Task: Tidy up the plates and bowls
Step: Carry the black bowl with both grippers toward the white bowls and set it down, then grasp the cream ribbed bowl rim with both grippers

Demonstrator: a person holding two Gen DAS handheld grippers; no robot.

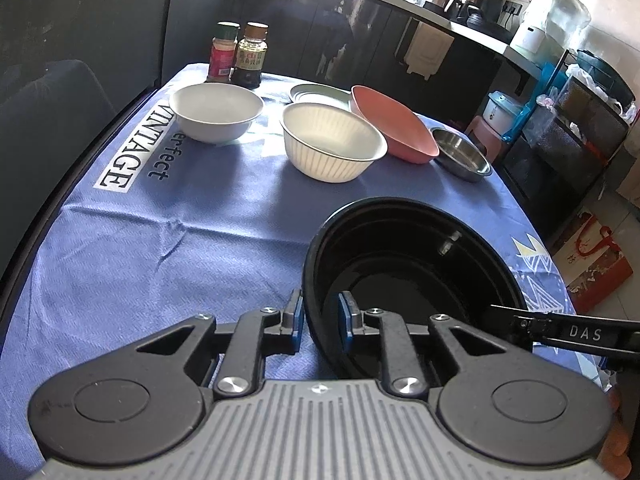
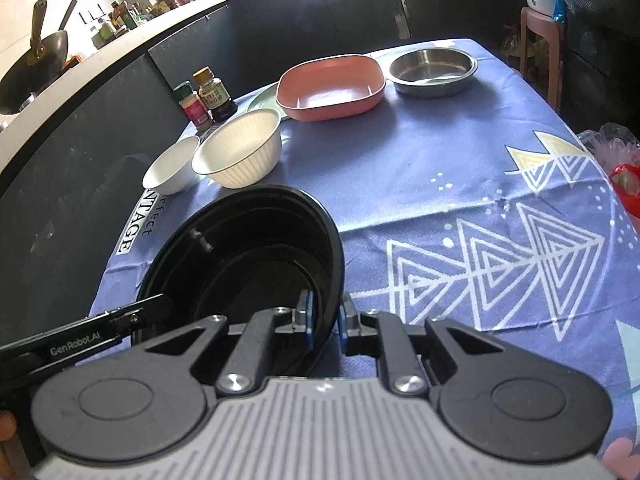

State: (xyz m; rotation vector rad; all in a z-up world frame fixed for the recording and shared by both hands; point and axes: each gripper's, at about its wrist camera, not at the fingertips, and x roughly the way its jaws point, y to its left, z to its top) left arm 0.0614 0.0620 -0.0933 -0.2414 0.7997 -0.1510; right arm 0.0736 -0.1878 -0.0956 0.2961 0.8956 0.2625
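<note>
A black bowl (image 1: 416, 268) is held tilted above the blue tablecloth by both grippers. My left gripper (image 1: 320, 320) is shut on its left rim; my right gripper (image 2: 325, 320) is shut on the bowl's (image 2: 248, 256) right rim. Farther back stand a white bowl (image 1: 216, 112), a ribbed cream bowl (image 1: 332, 142), a pink square dish (image 1: 394, 124) leaning on a pale green plate (image 1: 318, 94), and a steel bowl (image 1: 462, 154). The right wrist view shows them too: white bowl (image 2: 172, 166), cream bowl (image 2: 240, 148), pink dish (image 2: 332, 86), steel bowl (image 2: 432, 66).
Two seasoning bottles (image 1: 238, 56) stand at the table's far edge. The tablecloth (image 1: 160, 248) covers the table; its right edge (image 2: 592, 128) drops to the floor. A dark counter runs behind. A pink stool (image 2: 540, 32) and shelves are at the right.
</note>
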